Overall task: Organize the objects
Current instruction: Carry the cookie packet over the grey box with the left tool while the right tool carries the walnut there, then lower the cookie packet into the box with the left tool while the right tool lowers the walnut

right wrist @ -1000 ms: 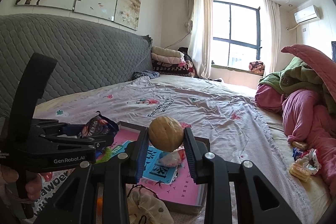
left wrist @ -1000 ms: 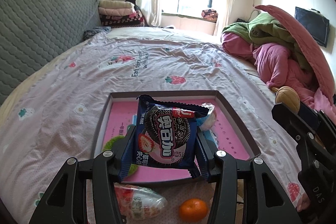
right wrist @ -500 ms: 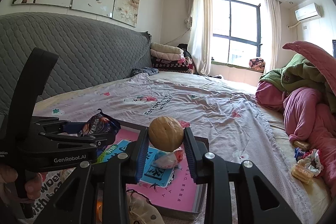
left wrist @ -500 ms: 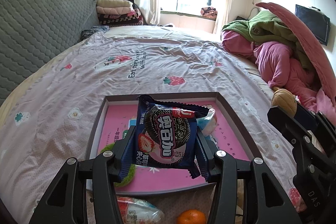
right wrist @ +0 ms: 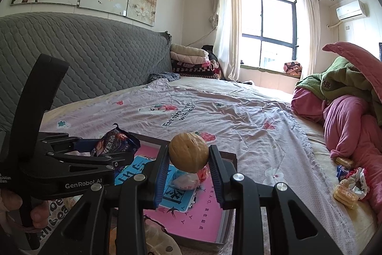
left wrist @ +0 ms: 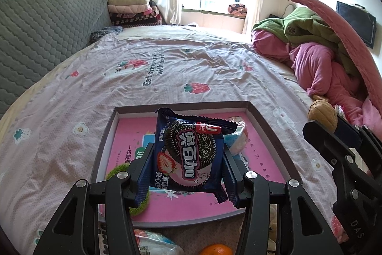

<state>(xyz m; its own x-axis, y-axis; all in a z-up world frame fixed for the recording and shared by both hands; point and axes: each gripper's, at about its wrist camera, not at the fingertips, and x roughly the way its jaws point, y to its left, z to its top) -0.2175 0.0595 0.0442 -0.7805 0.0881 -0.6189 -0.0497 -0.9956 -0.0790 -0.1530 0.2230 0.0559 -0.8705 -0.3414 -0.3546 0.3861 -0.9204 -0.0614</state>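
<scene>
My left tool [left wrist: 188, 164] clamps the light, crinkly cookie packet [left wrist: 188, 154] by its side edges; gently, cookies break. My right tool [right wrist: 188, 164] pinches the hard, round walnut [right wrist: 188, 152], which may slip.

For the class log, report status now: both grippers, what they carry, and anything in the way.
Left gripper shut on Oreo packet, above tray. Right gripper shut on walnut. Wrapped snack lying in tray; landing room beside it.

A dark-blue cookie packet [left wrist: 188, 154] stood upright between the left gripper [left wrist: 188, 166] pads; a walnut [right wrist: 188, 152] sat between the right gripper [right wrist: 188, 166] pads.
</scene>
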